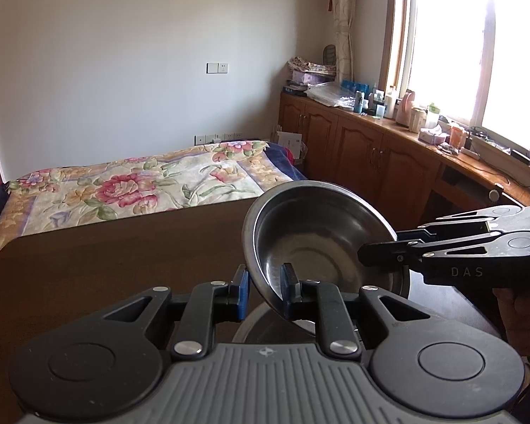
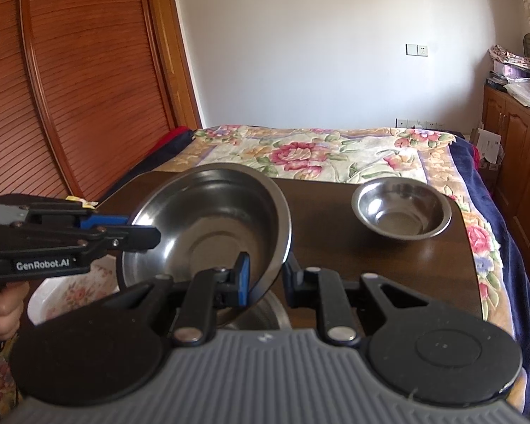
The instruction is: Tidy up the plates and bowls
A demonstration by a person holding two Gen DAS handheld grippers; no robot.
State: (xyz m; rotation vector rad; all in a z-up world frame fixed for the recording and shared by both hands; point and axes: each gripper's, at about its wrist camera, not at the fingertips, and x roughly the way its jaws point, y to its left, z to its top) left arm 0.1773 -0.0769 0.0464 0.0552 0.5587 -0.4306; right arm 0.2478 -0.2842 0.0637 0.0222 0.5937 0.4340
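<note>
Both hand-held grippers, left and right, pinch opposite rims of one tilted steel bowl; uneven pull could slip it onto the worktop below

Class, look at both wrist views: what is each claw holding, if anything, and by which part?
Both hold the same steel bowl by its rim: the left claw and the right claw grip opposite edges, one finger inside, one outside. The bowl is tilted.
</note>
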